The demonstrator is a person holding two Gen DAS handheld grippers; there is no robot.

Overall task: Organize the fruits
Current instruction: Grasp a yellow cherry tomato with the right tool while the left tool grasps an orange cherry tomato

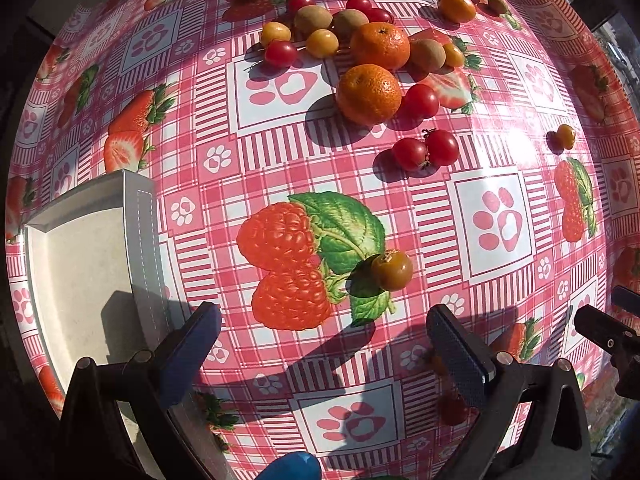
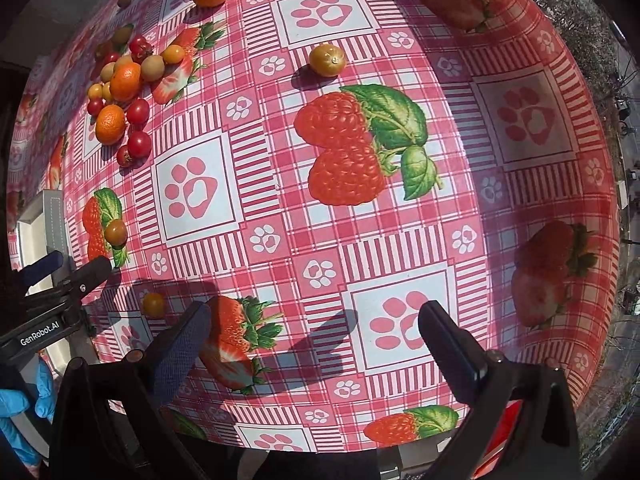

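Both grippers hover over the tablecloth with jaws spread wide, holding and touching nothing: the left gripper beside a white tray, the right gripper over bare cloth. Two mandarins lie in the far fruit cluster among about seven red cherry tomatoes, brownish kiwi-like fruits and small yellow ones. One brownish-green tomato sits alone just ahead of the left jaws.

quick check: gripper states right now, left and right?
Left gripper: open, holding nothing, above the tablecloth.
Right gripper: open, holding nothing.
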